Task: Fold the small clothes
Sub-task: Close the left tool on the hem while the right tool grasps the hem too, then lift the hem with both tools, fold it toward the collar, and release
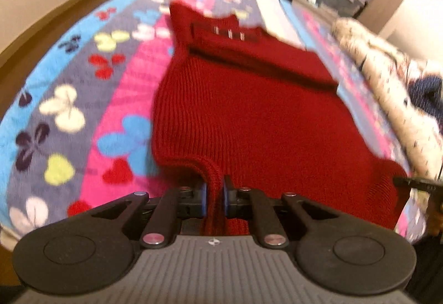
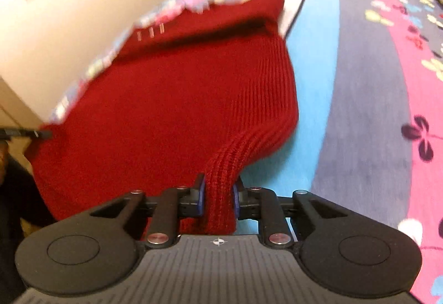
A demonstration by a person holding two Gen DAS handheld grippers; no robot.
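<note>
A small red knitted garment (image 1: 243, 107) lies spread on a bed cover with a butterfly pattern (image 1: 69, 99). Its far end carries a dark band with three small metal bars (image 1: 228, 33). My left gripper (image 1: 214, 193) is shut on the ribbed near edge, and a strip of knit passes between the blue pads. In the right wrist view the same red garment (image 2: 171, 110) is lifted at its near right corner. My right gripper (image 2: 218, 194) is shut on a bunched fold of that corner. The tip of the other gripper (image 2: 41, 134) touches the garment's left edge.
A cream spotted cloth (image 1: 387, 99) and a dark blue item (image 1: 426, 93) lie to the right on the bed. A white folded piece (image 1: 277, 10) sits beyond the garment. The bed's left edge drops to a wooden floor (image 1: 55, 13). A pale wall (image 2: 69, 13) stands at left.
</note>
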